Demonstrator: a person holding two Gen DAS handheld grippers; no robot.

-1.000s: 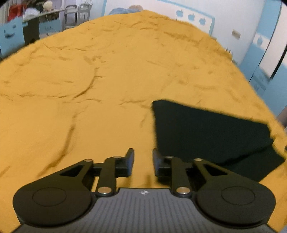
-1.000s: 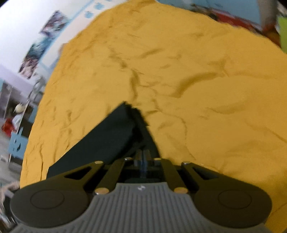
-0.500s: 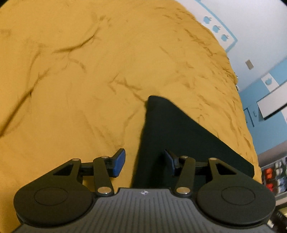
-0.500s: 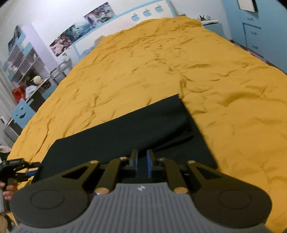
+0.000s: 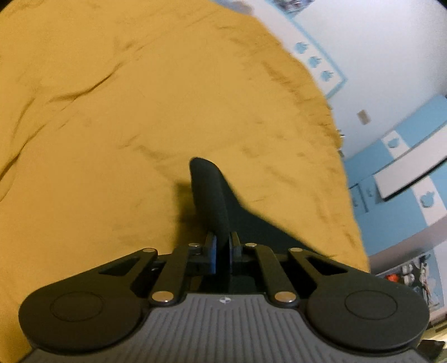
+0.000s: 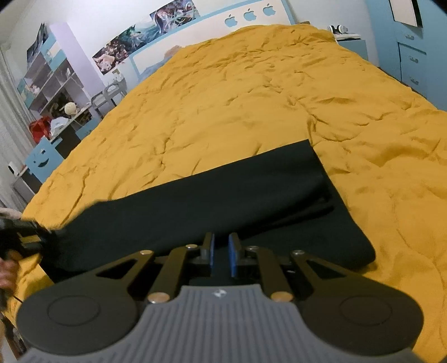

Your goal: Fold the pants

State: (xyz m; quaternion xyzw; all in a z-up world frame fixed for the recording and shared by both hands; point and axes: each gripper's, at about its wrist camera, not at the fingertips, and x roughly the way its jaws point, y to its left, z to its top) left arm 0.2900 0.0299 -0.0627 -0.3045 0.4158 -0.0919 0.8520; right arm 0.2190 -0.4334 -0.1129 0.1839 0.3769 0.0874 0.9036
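Black pants lie folded lengthwise in a long band across the yellow bedcover. My right gripper is at the band's near edge, its blue pads narrow with dark cloth between them. At the far left of the right wrist view, my left gripper holds the pants' other end, a hand behind it. In the left wrist view the left gripper has its jaws closing on a raised fold of the pants, which stands up between the pads above the bedcover.
The bed runs back to a headboard with apple cutouts. Shelves and a cluttered desk stand left of the bed; a nightstand and blue drawers stand to its right.
My left gripper slid onto the pants' end and its jaws went from wide apart to pinching the cloth, lifting a fold. The right gripper rolled level early on, then barely moved.
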